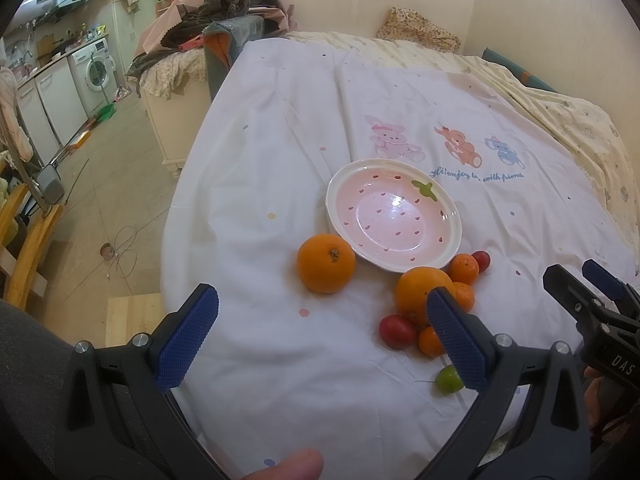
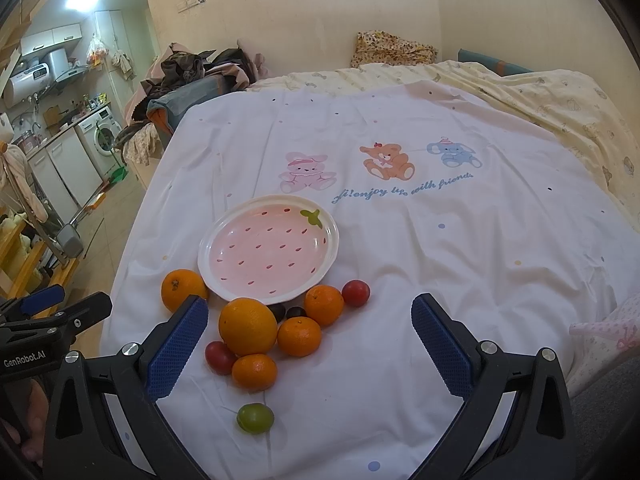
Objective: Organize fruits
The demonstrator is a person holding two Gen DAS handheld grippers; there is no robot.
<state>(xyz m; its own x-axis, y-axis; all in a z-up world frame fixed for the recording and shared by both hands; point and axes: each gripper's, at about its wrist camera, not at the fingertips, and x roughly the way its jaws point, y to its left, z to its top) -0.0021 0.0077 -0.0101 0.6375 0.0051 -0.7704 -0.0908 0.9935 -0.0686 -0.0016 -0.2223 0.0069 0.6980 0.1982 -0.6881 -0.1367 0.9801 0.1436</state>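
Fruit sits loose on the bed [image 2: 400,272] beside the empty strawberry plate [image 2: 208,256]; both grippers, left gripper [image 1: 320,332] and right gripper [image 2: 310,340], hover with fingers spread, nothing sorted.

The left gripper [image 1: 322,312] hangs level with its blue-padded fingers [image 1: 188,336] spread wide — nothing between them. Just to its right, the right gripper [image 2: 310,328] hangs equally agape, pads [image 2: 442,344] apart and bare, both pointing forward.

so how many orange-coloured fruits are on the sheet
5: one left of the plate at, the biggest in front of it, and three smaller ones at and.
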